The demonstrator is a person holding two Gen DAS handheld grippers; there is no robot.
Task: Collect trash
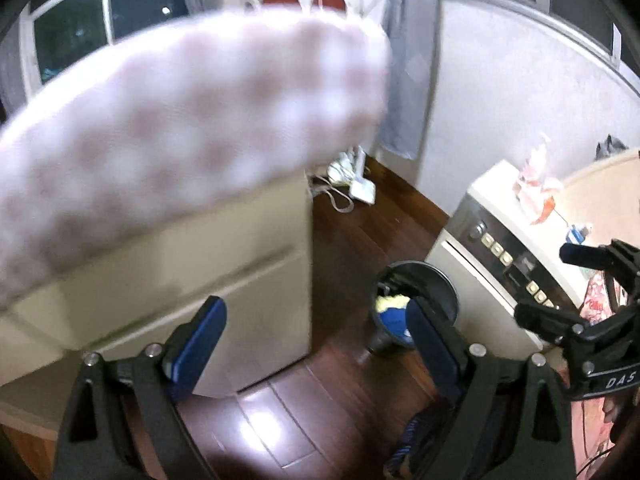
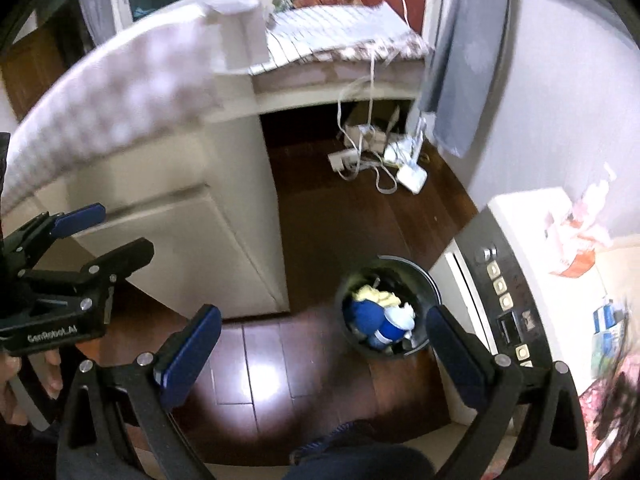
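A round dark trash bin [image 2: 386, 308] stands on the wooden floor, holding yellow, blue and white trash; it also shows in the left wrist view [image 1: 412, 300]. My right gripper [image 2: 324, 340] is open and empty, hovering above the floor just left of the bin. My left gripper [image 1: 316, 328] is open and empty too; it shows in the right wrist view [image 2: 104, 232] at the far left. The right gripper shows in the left wrist view [image 1: 544, 284] at the right edge, open. Crumpled pink and orange wrappers [image 2: 580, 236] lie on the white appliance top.
A cream cabinet [image 2: 180, 232] with a pink checked cloth [image 1: 180, 128] stands left of the bin. A white appliance with a button panel [image 2: 504, 300] stands right of it. Power strips and cables [image 2: 380, 156] lie on the floor by the wall. A bed [image 2: 340, 36] is behind.
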